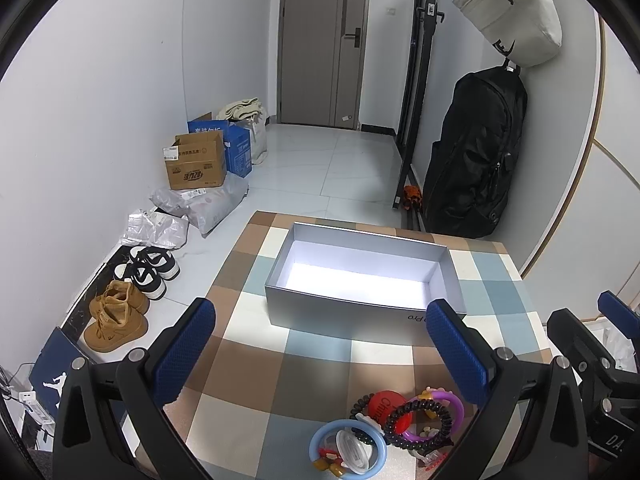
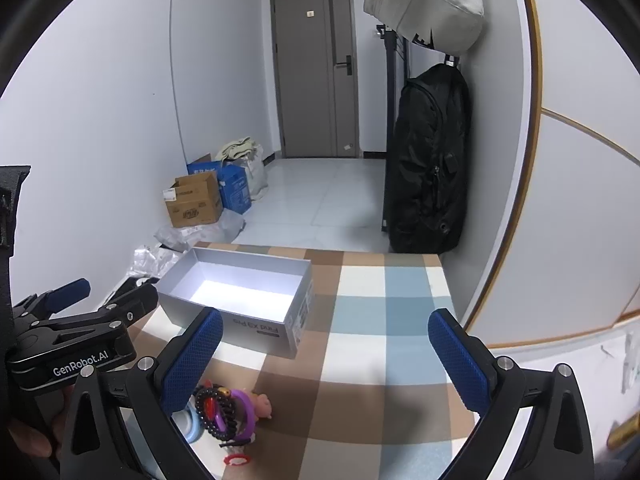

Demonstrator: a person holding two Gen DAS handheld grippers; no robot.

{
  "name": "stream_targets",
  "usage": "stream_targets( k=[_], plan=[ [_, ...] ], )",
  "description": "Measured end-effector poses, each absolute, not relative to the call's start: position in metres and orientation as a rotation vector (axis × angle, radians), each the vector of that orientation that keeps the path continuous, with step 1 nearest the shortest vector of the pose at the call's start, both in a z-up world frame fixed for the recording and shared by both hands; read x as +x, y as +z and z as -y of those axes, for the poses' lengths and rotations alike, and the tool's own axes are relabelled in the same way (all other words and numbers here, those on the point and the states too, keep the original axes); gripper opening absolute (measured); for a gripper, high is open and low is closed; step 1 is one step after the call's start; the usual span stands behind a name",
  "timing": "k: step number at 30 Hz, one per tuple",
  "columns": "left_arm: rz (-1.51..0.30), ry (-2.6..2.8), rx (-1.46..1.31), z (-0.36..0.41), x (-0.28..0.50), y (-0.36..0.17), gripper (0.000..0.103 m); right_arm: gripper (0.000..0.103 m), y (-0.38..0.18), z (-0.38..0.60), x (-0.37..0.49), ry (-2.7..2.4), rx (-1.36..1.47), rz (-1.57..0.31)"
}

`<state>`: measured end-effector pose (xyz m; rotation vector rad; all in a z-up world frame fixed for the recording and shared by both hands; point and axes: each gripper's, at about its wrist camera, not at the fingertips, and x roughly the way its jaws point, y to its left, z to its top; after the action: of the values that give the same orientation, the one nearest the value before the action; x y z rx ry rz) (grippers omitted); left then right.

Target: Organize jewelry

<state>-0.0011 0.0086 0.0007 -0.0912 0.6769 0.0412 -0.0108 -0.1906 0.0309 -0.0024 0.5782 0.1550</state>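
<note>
A pile of jewelry (image 1: 400, 426) lies on the checked tablecloth (image 1: 320, 360) near its front edge: a black bead bracelet (image 1: 420, 424), a purple ring (image 1: 452, 404), a light blue ring (image 1: 348, 450) and a red disc (image 1: 386, 404). An open, empty grey box (image 1: 360, 276) stands behind it. My left gripper (image 1: 320, 360) is open above and just behind the pile. My right gripper (image 2: 324, 360) is open, with the pile (image 2: 224, 414) by its left finger and the box (image 2: 240, 296) ahead to the left.
The table's far edge faces a tiled floor and a grey door (image 1: 320, 40). Shoes (image 1: 120, 312), parcels and cardboard boxes (image 1: 196, 160) lie along the left wall. A black backpack (image 1: 476, 152) and a beige bag (image 1: 512, 12) hang on the right.
</note>
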Motion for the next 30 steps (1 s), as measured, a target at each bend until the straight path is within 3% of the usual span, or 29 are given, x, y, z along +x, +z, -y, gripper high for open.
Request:
stream_targets(
  k=[30],
  plan=[
    [-0.750, -0.025, -0.114, -0.016, -0.003, -0.011, 0.102, 0.103, 0.028, 0.193, -0.008, 0.155, 0.005, -0.606]
  ],
)
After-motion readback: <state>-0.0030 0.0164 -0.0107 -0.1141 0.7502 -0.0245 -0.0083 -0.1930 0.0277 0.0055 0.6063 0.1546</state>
